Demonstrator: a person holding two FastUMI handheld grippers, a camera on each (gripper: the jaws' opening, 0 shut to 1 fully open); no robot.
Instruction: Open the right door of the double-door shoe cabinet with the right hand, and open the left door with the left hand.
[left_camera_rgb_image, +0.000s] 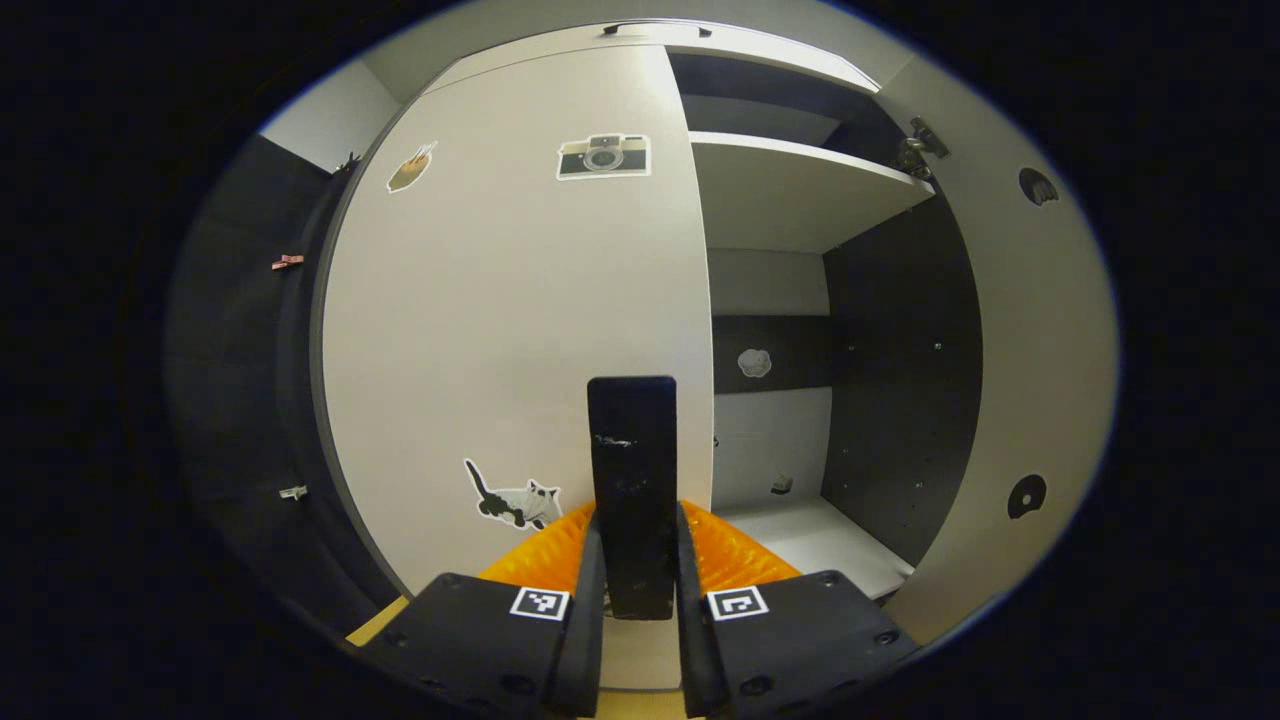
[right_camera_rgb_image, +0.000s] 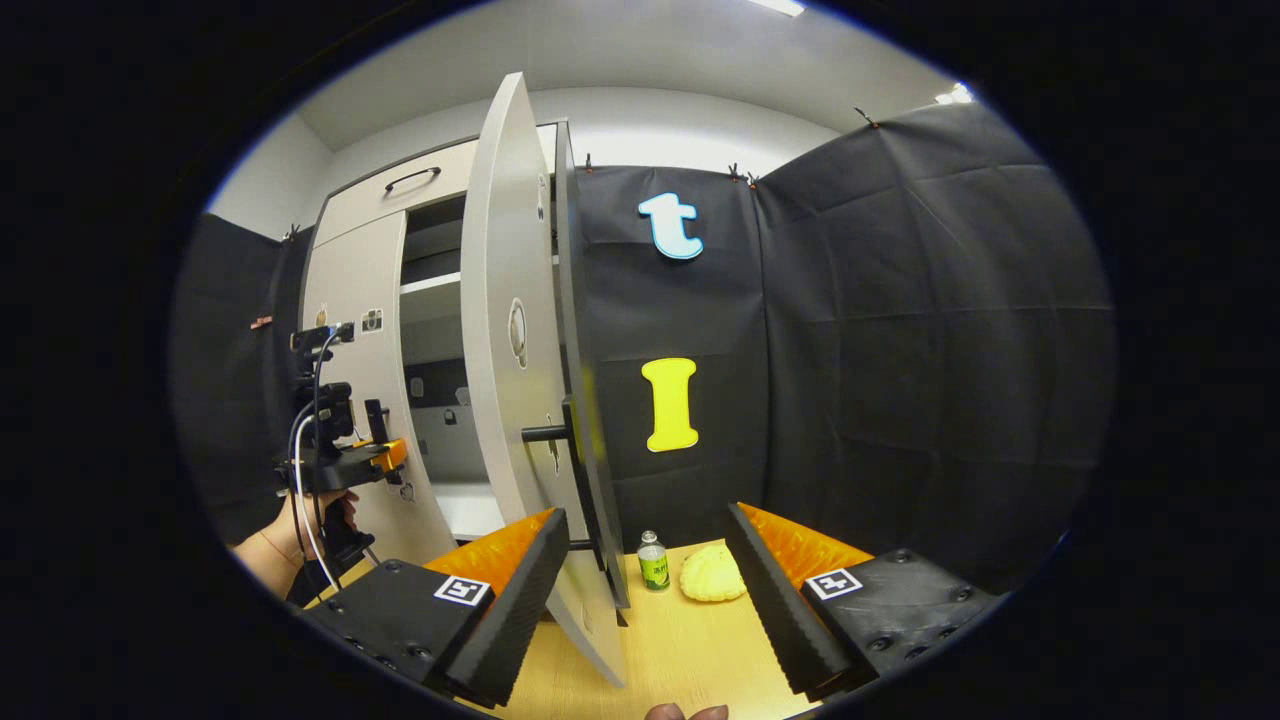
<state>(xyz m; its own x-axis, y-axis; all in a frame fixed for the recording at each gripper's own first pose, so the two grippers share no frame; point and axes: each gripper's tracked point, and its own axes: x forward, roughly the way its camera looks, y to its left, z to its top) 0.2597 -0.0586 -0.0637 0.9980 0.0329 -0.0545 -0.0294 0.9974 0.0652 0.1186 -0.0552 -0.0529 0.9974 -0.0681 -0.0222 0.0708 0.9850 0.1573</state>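
In the left gripper view the white left door (left_camera_rgb_image: 500, 330), with stickers on it, is closed. Its black upright handle (left_camera_rgb_image: 632, 450) stands between my left gripper's (left_camera_rgb_image: 640, 515) fingers, which press on both sides of it. The right door (left_camera_rgb_image: 1030, 350) is swung wide open, showing the shelves (left_camera_rgb_image: 790, 190). In the right gripper view that right door (right_camera_rgb_image: 505, 330) is seen nearly edge-on, with its black handle (right_camera_rgb_image: 585, 470) on the far face. My right gripper (right_camera_rgb_image: 645, 545) is open, with the door's lower edge between its spread fingers and nothing gripped. The left gripper (right_camera_rgb_image: 385, 455) sits at the left door (right_camera_rgb_image: 365, 380).
A hand (right_camera_rgb_image: 290, 540) holds the left gripper. A small green-labelled bottle (right_camera_rgb_image: 652, 562) and a yellow lumpy object (right_camera_rgb_image: 712, 575) sit on the wooden table (right_camera_rgb_image: 680, 650) by the black cloth wall. A drawer front with a handle (right_camera_rgb_image: 410, 180) tops the cabinet.
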